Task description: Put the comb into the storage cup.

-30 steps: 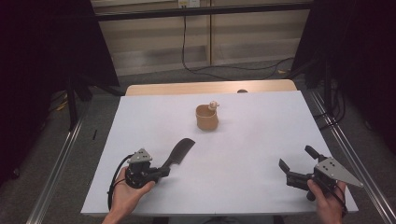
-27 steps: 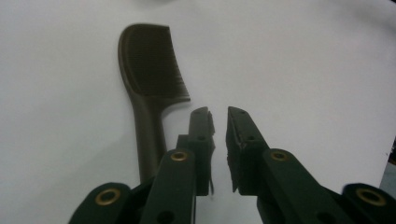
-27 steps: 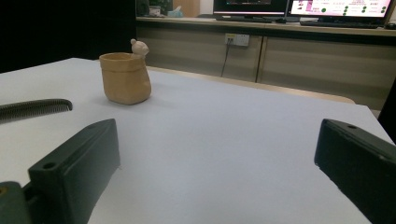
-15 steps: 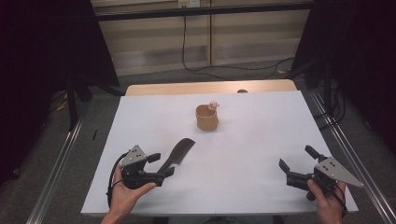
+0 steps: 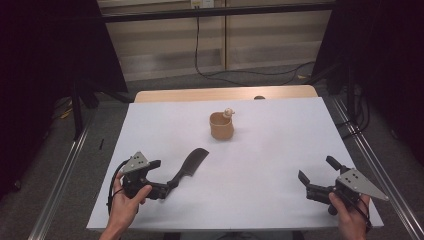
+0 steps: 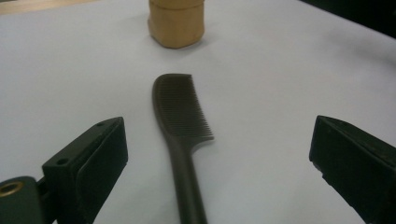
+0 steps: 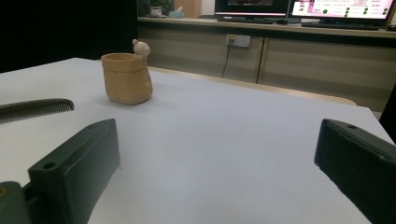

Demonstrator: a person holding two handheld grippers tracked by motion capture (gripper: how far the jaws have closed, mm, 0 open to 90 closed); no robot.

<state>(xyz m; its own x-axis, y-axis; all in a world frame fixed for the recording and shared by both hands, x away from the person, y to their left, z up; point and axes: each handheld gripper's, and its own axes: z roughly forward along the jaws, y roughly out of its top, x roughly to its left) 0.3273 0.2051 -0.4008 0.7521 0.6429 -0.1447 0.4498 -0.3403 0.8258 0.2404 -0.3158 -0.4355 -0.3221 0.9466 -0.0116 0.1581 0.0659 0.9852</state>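
White sheeting covers your bench (image 5: 270,165), with bare wood showing along its far edge. Nearest you, at the front left, your left tongs (image 5: 162,176) lie low over the sheet; their jaws have just been opening and now stand spread wide, one on either side of the comb's handle, touching neither side of it. Your left hand (image 5: 125,200) grips the body of that tool from behind. The comb (image 6: 183,126) is black, lies flat on the sheet, and points its toothed head away from you toward the cup, handle end between the jaws. At the front right, well apart from the comb, your right tongs (image 5: 316,176) are likewise spread, with bare sheet between the jaws, and your right hand (image 5: 348,212) holds them just above the bench. Beyond the comb, toward the middle of the far half, stands a tan cup (image 5: 221,125), upright, with a small pale figure (image 7: 140,47) at its rim. Behind the cup, a cable (image 5: 235,75) trails across the floor.
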